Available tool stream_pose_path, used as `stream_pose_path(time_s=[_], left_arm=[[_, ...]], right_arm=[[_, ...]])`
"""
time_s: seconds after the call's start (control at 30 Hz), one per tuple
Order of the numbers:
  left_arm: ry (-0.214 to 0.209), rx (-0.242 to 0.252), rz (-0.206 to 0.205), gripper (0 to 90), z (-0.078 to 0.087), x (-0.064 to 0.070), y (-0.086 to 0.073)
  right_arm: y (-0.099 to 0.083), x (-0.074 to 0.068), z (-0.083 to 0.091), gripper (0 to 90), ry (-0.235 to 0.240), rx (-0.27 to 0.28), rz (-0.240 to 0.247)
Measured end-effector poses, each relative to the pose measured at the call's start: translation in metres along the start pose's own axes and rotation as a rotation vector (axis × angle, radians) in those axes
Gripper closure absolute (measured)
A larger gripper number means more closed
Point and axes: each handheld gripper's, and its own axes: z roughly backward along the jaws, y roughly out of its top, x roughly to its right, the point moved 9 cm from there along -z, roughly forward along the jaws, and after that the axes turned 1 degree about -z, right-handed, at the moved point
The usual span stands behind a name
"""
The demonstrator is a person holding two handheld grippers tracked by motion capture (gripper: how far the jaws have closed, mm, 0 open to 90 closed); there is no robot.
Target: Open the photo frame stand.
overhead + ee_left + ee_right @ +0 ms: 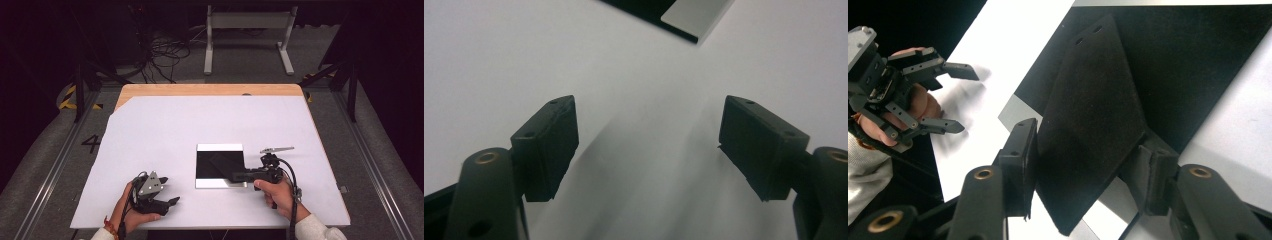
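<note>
- Right gripper [1083, 155] is sitting at the near right corner of the black tray [220, 167], and it's gripping a flat dark plate [1093, 125] between its jaws. The jaws are closed in on the plate from both sides, one pad on each face as far as I can see.
- In the right gripper view the plate is standing tilted, with one corner pointing down past the jaws and the wide end reaching out over the tray. There are two small holes near its far corner.
- The tray itself is lying flat on the white sheet [165, 130] that's covering the table [210, 90], a bit right of the middle and toward the near edge. It has pale strips along its far and near edges and a dark inside.
- Left gripper [167, 192] is hanging out at the near left of the sheet, well apart from the tray. Its jaws are spread wide and there's nothing between them, just bare white sheet in the left gripper view [649, 140].
- From the left gripper view I'm only catching a corner of the tray [689, 17] at the top.
- Both hands are coming in from the near edge, left hand [131, 212] wrapped around its gripper, right hand [280, 195] doing the same.
</note>
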Motion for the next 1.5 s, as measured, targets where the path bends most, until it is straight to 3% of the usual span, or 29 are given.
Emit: stream_pose_path(time_s=[0.13, 0.47, 0.6, 0.8, 0.97, 1.1, 1.27, 1.37, 1.5], left_arm=[[-0.027, 0.027, 0.028, 23.7, -0.004, -0.005, 0.012], [-0.101, 0.04, 0.045, 20.7, -0.022, -0.012, 0.035], [-0.131, 0.023, 0.055, 19.0, -0.035, -0.01, 0.043], [-0.141, -0.014, 0.044, 16.6, -0.052, -0.013, 0.052], [-0.165, -0.034, 0.044, 14.8, -0.062, -0.015, 0.056], [-0.182, -0.039, 0.051, 14.0, -0.067, -0.014, 0.059], [-0.187, -0.032, 0.042, 14.4, -0.072, -0.012, 0.063], [-0.153, -0.006, 0.032, 16.5, -0.072, -0.015, 0.069], [-0.138, 0.013, 0.022, 20.1, -0.072, -0.016, 0.074]], right_arm=[[0.0, 0.001, 0.0, 54.4, 0.007, 0.004, 0.005], [0.0, -0.001, 0.002, 56.1, 0.003, 0.018, 0.056], [0.0, -0.002, 0.002, 56.1, -0.001, 0.023, 0.083], [-0.001, -0.005, 0.004, 57.6, -0.011, 0.033, 0.13], [-0.002, -0.008, 0.005, 57.6, -0.046, 0.05, 0.217], [-0.003, -0.01, 0.005, 57.6, -0.062, 0.051, 0.247], [-0.003, -0.01, 0.005, 57.7, -0.065, 0.049, 0.253], [-0.003, -0.01, 0.006, 57.8, -0.066, 0.05, 0.261], [-0.003, -0.011, 0.006, 57.8, -0.068, 0.057, 0.272]])
